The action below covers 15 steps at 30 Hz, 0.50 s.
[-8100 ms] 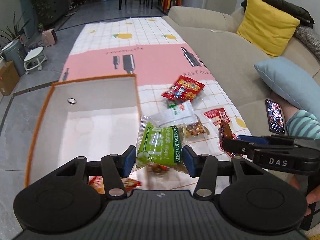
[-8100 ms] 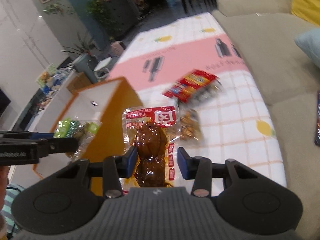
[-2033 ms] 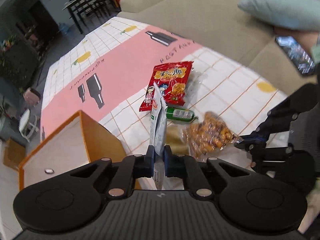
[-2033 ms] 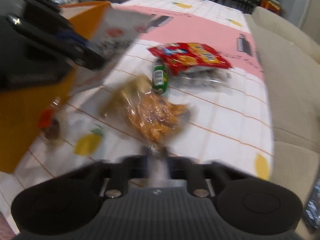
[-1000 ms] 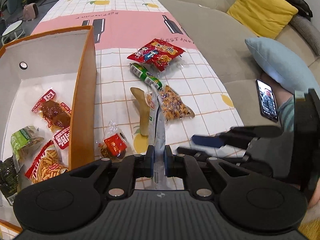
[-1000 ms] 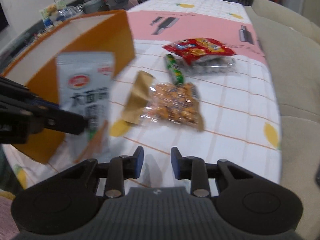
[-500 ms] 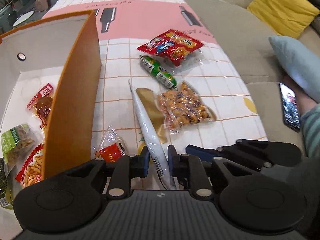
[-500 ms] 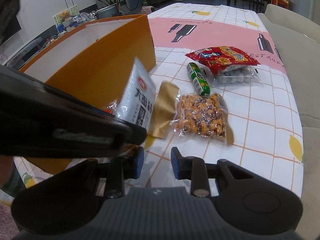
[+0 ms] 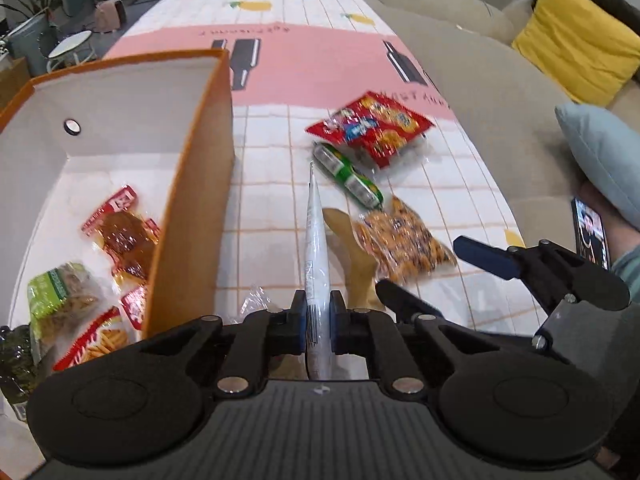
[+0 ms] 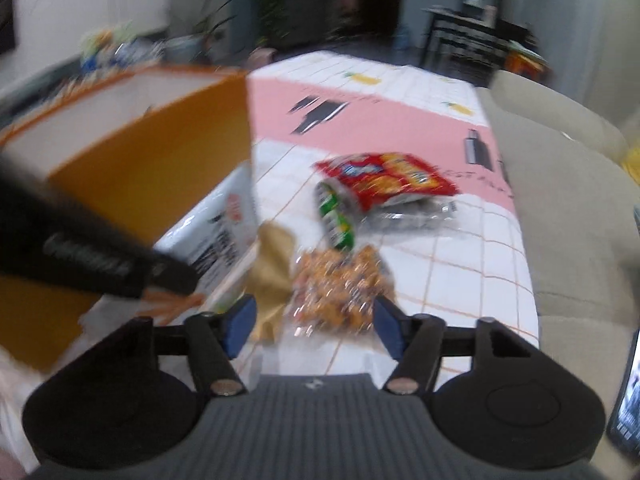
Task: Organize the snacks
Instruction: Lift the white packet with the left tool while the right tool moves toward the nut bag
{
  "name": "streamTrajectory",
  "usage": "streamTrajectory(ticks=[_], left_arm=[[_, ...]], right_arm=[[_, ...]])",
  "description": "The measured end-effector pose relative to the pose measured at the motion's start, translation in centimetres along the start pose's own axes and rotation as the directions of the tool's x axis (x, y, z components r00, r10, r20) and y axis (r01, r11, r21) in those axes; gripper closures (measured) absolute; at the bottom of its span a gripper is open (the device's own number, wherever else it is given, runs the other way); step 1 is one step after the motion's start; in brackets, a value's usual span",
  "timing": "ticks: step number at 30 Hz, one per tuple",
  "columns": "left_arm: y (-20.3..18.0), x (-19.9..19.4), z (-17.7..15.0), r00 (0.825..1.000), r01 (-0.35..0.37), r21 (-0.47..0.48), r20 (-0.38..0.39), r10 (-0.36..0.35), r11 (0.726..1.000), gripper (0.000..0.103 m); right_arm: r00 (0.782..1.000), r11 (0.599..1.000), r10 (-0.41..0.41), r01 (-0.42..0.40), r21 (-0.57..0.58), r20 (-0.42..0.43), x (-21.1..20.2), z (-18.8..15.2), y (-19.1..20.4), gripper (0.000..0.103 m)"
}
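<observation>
Nearest the left wrist camera, the left gripper (image 9: 318, 322) had its jaws pinched tight on a flat white pouch (image 9: 317, 248), held edge-on above the counter (image 9: 272, 184). The pouch's long axis ran straight ahead from the jaws, its free end pointing away toward the far end of the counter, just right of the orange box (image 9: 192, 184). In the right wrist view the same white pouch (image 10: 224, 228) showed its printed face, hanging beside the box's orange outer wall (image 10: 160, 168).

The right gripper (image 10: 312, 330) was empty, its jaws spread wide, hovering just over the near end of a clear bag of orange-brown nuts (image 10: 340, 280) lying on the counter to the right of the box. This view was blurred.

Inside the box lay a green raisin packet (image 9: 60, 292), a red packet of fries (image 9: 96, 344) and a brown meat packet (image 9: 120, 232).

Beyond the nut bag (image 9: 404, 236), a green tube-shaped snack (image 9: 348, 174) lay diagonally, and past it a red snack bag (image 9: 372, 126), both right of the box. Farther right stood a sofa (image 9: 500, 92) with a yellow cushion (image 9: 576, 36).
</observation>
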<state>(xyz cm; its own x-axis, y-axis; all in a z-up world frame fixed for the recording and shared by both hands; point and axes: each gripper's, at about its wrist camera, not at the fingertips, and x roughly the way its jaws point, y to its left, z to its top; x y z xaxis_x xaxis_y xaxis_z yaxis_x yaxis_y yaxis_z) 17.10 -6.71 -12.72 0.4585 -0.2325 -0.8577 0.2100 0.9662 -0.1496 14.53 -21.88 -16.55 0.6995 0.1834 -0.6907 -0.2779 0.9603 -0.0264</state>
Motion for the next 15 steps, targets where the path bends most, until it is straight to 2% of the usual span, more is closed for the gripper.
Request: streamTrajectory(ticks=[2, 5, 8, 10, 12, 13, 15], left_arm=[[0.2, -0.1, 0.3, 1.0, -0.002, -0.017, 0.011, 0.003, 1.0, 0.093], [0.3, -0.2, 0.6, 1.0, -0.009, -0.024, 0.019, 0.009, 1.0, 0.093], [0.3, -0.2, 0.6, 1.0, -0.011, -0.019, 0.016, 0.012, 1.0, 0.093], [0.3, -0.1, 0.4, 1.0, -0.019, -0.016, 0.014, 0.02, 1.0, 0.093], [0.4, -0.1, 0.4, 1.0, -0.023, -0.012, 0.011, 0.023, 1.0, 0.093], [0.5, -0.2, 0.3, 1.0, -0.021, -0.014, 0.011, 0.022, 1.0, 0.093], [0.5, -0.3, 0.2, 1.0, -0.016, -0.012, 0.008, 0.016, 1.0, 0.093]], right_arm=[[1.0, 1.0, 0.015, -0.016, 0.027, 0.022, 0.2, 0.5, -0.3, 0.033], [1.0, 1.0, 0.012, -0.012, -0.026, 0.024, 0.8, 0.6, 0.8, 0.033], [0.999, 0.995, 0.029, -0.027, -0.1, 0.02, 1.3, 0.2, 2.4, 0.037], [1.0, 0.987, 0.02, -0.016, -0.161, 0.018, 1.4, -0.2, 3.4, 0.045], [1.0, 0.984, 0.018, -0.013, -0.177, 0.023, 1.5, -0.3, 3.7, 0.065], [1.0, 0.984, 0.015, -0.011, -0.18, 0.02, 1.3, -0.4, 3.7, 0.071], [1.0, 0.982, -0.004, 0.004, -0.186, 0.0, 1.3, -0.4, 3.6, 0.101]])
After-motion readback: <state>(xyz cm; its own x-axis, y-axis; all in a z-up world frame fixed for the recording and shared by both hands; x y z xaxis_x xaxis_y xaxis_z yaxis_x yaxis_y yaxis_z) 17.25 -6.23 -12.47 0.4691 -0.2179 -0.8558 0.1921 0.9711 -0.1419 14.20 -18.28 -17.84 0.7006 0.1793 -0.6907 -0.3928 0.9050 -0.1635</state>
